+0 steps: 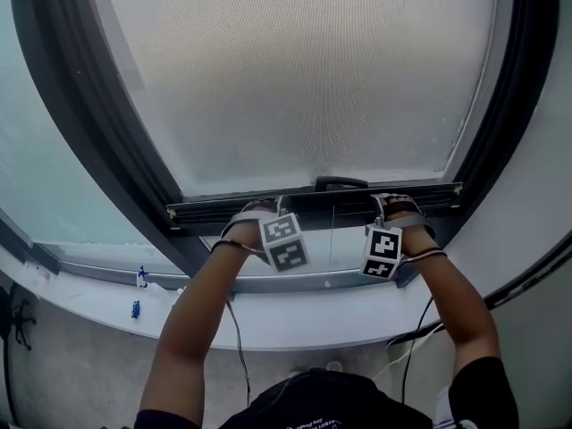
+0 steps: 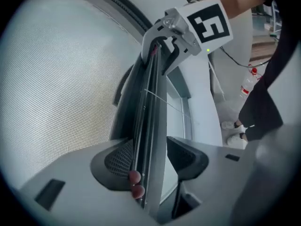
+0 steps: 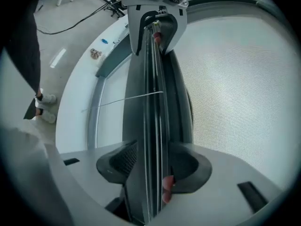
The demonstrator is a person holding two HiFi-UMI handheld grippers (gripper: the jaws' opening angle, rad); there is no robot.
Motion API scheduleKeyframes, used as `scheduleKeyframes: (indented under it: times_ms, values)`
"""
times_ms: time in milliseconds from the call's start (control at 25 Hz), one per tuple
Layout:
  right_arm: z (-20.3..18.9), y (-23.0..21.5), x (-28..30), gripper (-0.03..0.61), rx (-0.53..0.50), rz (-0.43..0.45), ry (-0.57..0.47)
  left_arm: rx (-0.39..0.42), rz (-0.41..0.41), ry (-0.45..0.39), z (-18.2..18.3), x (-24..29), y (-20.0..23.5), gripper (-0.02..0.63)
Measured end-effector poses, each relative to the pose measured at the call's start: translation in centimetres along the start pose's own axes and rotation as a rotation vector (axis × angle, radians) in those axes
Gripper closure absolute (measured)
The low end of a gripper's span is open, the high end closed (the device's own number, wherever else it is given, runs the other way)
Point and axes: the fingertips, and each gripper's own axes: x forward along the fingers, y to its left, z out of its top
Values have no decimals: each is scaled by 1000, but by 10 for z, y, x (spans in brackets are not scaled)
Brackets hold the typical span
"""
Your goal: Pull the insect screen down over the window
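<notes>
The insect screen's grey mesh [image 1: 295,79] fills the window frame, and its dark bottom bar [image 1: 313,206] hangs a little above the sill with a small handle [image 1: 340,183] at mid-width. My left gripper [image 1: 255,208] straddles the bar left of the handle and my right gripper [image 1: 398,202] straddles it to the right. In the left gripper view the bar [image 2: 150,126] runs between the jaws of the left gripper [image 2: 150,161], with a gap at the right pad. In the right gripper view the bar [image 3: 153,117] lies between the spread jaws of the right gripper [image 3: 153,166].
The white sill [image 1: 295,329] curves below the bar, with two small blue items [image 1: 136,309] at its left. A thin cord [image 3: 127,99] stretches from the bar toward the lower frame. Dark frame posts [image 1: 89,114] flank the screen. A bottle [image 2: 245,84] stands on the floor.
</notes>
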Motion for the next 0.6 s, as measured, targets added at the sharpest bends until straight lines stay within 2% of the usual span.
scheduleKeyframes:
  times_ms: [120, 400, 600]
  values:
    - [-1, 17, 4, 388, -12, 58, 3, 13, 11, 9, -4, 13, -14, 407]
    - [-1, 17, 5, 388, -11, 39, -3, 8, -15, 11, -5, 15, -16, 407]
    - [-1, 27, 9, 388, -4, 64, 1, 4, -17, 7, -5, 19, -20, 407]
